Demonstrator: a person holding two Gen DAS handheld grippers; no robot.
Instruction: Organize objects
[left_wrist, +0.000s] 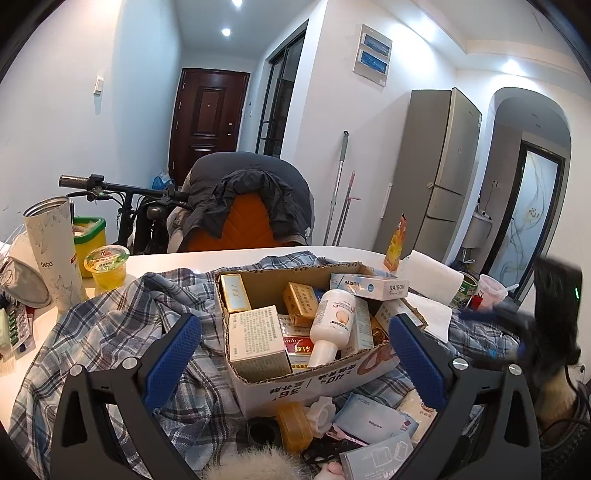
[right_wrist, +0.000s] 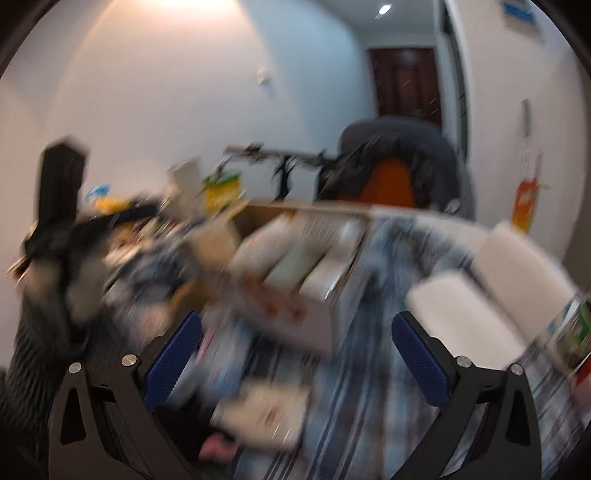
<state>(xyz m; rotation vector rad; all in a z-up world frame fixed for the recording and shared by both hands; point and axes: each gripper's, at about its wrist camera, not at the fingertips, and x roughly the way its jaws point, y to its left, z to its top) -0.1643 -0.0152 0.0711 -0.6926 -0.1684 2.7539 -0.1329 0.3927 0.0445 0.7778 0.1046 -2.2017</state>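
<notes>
Left view sharp: left claw (left_wrist: 295, 354) spread, empty, cardboard box (left_wrist: 314, 380) between. Right view blurred: right claw (right_wrist: 295, 354) spread, empty.

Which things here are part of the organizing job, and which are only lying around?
Part of the job:
cardboard box
white bottle in the box
gold carton in the box
yellow jar in front of the box
left gripper, open
right gripper, open

Lying around:
jelly cup
tall tin
plaid cloth
chair

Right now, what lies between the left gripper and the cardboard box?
Left wrist view: an amber jar, a white cap and a wipes pack on plaid cloth, between left gripper and box.
</notes>
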